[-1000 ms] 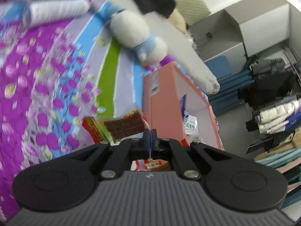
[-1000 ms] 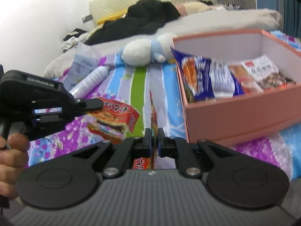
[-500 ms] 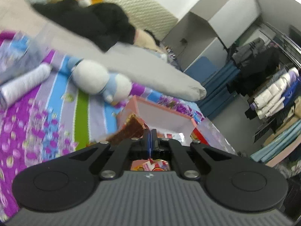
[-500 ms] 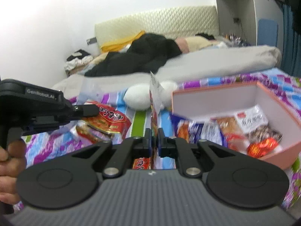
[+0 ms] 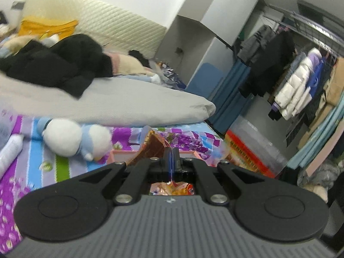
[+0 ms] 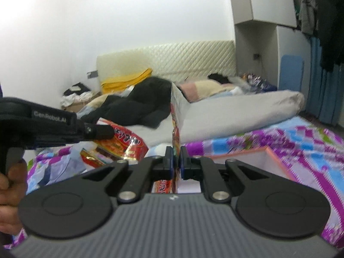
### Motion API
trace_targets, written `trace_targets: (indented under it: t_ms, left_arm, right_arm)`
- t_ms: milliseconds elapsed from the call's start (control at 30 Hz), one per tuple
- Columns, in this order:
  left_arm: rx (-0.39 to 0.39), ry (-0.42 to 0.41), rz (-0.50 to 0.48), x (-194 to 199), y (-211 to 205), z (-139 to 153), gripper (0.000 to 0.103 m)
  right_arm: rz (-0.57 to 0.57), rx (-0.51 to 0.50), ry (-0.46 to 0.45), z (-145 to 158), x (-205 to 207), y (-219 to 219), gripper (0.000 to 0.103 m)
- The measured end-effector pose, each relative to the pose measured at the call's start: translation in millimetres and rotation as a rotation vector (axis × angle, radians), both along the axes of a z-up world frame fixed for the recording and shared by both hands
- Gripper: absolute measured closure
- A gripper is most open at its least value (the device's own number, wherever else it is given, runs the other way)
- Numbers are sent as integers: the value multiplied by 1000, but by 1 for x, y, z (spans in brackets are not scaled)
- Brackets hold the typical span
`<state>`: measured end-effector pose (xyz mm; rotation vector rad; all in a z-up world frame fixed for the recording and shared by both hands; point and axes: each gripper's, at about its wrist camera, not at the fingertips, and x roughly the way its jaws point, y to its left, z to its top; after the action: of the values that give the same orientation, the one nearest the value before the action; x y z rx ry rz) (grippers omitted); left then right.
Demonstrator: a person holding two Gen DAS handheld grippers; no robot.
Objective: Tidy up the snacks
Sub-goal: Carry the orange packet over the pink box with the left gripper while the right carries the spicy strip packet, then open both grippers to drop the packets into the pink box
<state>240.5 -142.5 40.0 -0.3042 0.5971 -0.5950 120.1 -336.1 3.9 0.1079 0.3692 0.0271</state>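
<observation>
Both packets have risen off the bed since a second ago | your left tongs (image 5: pixel 171 158) clench a red snack packet (image 6: pixel 120 145) | your right tongs (image 6: pixel 176 161) clench an upright snack packet (image 6: pixel 177 109) above the pink box (image 6: pixel 273 157) on the bedspread (image 6: pixel 301 142).

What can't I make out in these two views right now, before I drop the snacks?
- Pink box contents: right wrist view, hidden by the right gripper body; left wrist view shows only a rim sliver.
- Lower part of the red snack packet: left wrist view, hidden by the left gripper.
- Print on the thin packet in the right gripper: seen edge-on, blurred.
- White bottle: left wrist view, cut by the left edge.
</observation>
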Motion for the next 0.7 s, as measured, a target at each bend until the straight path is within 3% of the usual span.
trace_targets:
  t_ms: [167,300,533,700]
  left_arm:
    - [60,3,-59,25,-48,4,103]
    - [110,57,-95,53,-86,-13,103]
    - [238,177,-144,90,-140,-73,103]
    - [277,258,-164,97,-157,-115,103]
  right_arm:
    - [-56,-23,-16,8,14,-33,94]
    - [-86,10,56,-4,36,-65,94]
    - [-135,31,267,-61,80,-103,93]
    - [-135,30,398,-107,98,-112,93]
